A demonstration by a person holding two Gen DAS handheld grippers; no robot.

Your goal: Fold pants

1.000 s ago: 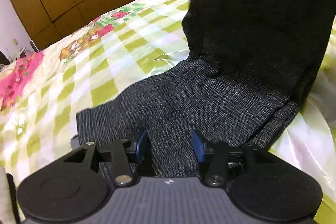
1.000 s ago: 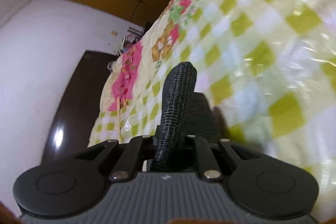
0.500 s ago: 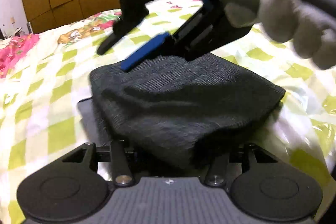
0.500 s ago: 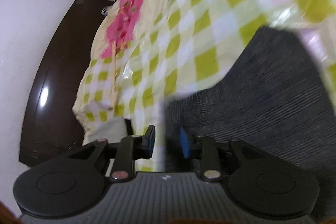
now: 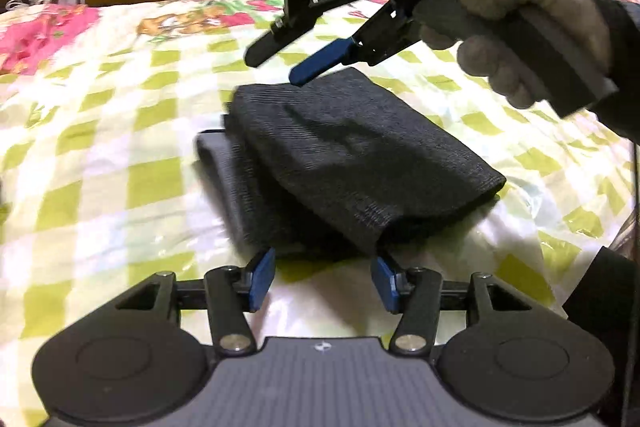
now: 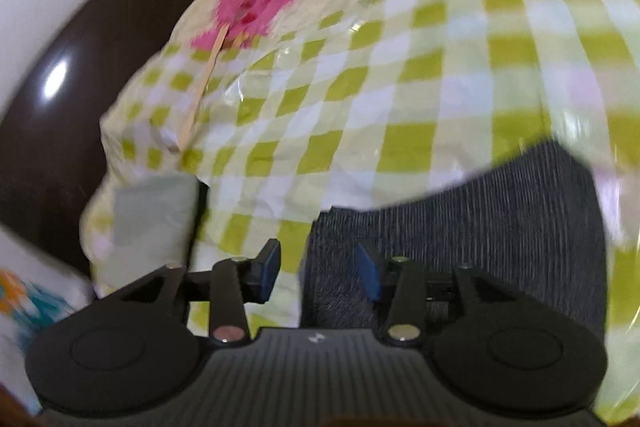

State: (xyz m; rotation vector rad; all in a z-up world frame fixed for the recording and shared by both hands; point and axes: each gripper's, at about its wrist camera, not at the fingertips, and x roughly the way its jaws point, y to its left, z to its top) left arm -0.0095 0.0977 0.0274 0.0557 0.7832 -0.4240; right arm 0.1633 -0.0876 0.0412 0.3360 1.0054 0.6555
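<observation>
Now the folded dark grey knit pants (image 5: 352,155) lie on the green-checked bed (image 5: 120,147); left tongs (image 5: 322,281) and right tongs (image 5: 286,65) are both opening, gripping nothing.

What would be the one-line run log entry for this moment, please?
pants: folded, lying on bed | left gripper: opening, empty | right gripper: opening, empty, above pants

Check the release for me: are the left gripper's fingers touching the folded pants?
Apart. In the left wrist view, the left gripper, its jaws opening, has checked bedspread showing between its fingers and the pants.
</observation>
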